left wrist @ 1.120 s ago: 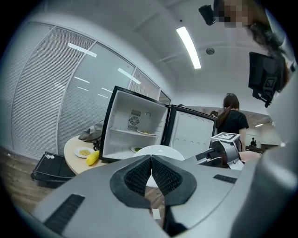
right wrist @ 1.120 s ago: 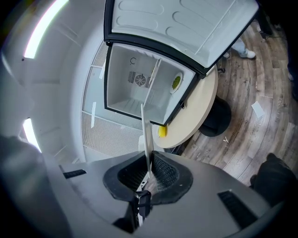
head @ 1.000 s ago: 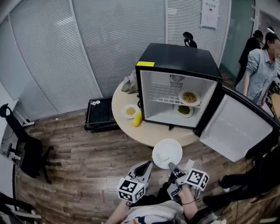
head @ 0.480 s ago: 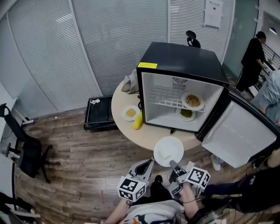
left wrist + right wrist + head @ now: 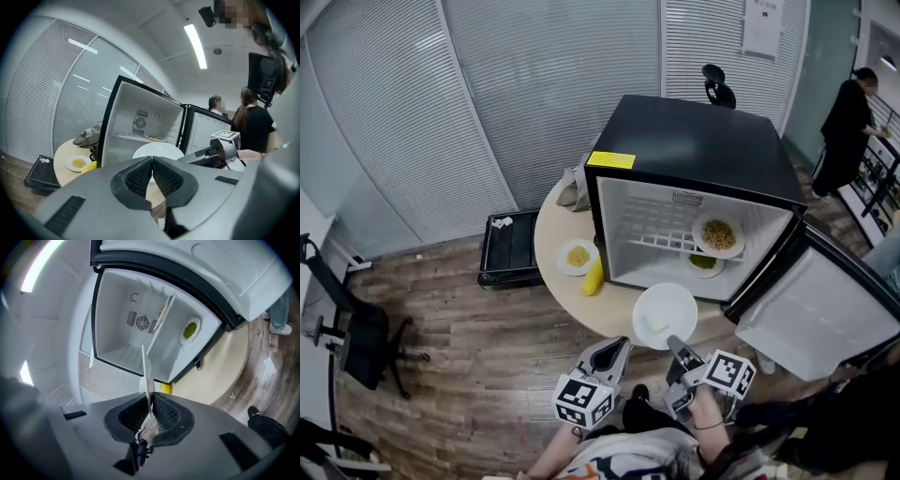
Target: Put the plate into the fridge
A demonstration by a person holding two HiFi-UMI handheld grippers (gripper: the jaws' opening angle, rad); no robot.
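Plate (image 5: 664, 314) outside the fridge (image 5: 694, 150): you hold it by its near rim in your right gripper (image 5: 680, 352), over the near edge of the round table (image 5: 551, 225), in front of the open compartment.

The head view alone shows the plate's flat face with a pale lump on it. It also shows your left gripper (image 5: 609, 359) beside the right one, clear of the plate.

The right gripper view adds what the head view lacks: the plate edge-on, rising from between the jaws, which are clamped on its rim.

The left gripper view shows that gripper's jaws pressed together with nothing between them. It also shows a bystander (image 5: 214, 104) and a second bystander (image 5: 251, 119) in black, past the open door (image 5: 820, 314).

Count: four plates.
- the one you carry
- a shelf plate (image 5: 718, 234) of yellow food on the wire rack
- a lower plate (image 5: 703, 263) of green food beneath it
- a table plate (image 5: 577, 256) of yellow food, left of the fridge

One yellow item (image 5: 593, 277) lies just beside that table plate. Two grippers. One fridge, its door swung wide to the right.
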